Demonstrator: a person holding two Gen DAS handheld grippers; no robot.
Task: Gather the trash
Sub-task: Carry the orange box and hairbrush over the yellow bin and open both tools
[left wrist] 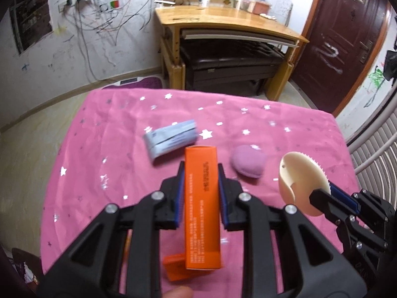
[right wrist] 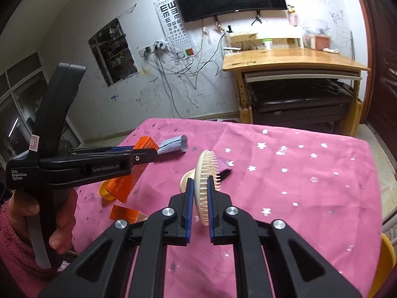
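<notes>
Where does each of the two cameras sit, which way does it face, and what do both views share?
Left wrist view: sits on the left gripper, looking forward and down over the pink star-patterned tablecloth; its fingers clamp a long orange cardboard box; a fingertip shows at the bottom edge.
Right wrist view: sits on the right gripper, facing the same table; its fingers pinch a cream plastic comb-toothed disc; a hand in a pink fleece sleeve shows at left.
Shared: tablecloth, box, disc, grey-blue packet, wooden desk.

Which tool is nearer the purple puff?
Right. The right tool, gripping the cream brush, sits just in front of the purple puff. The left tool, holding the orange box, is off to the puff's side.
</notes>
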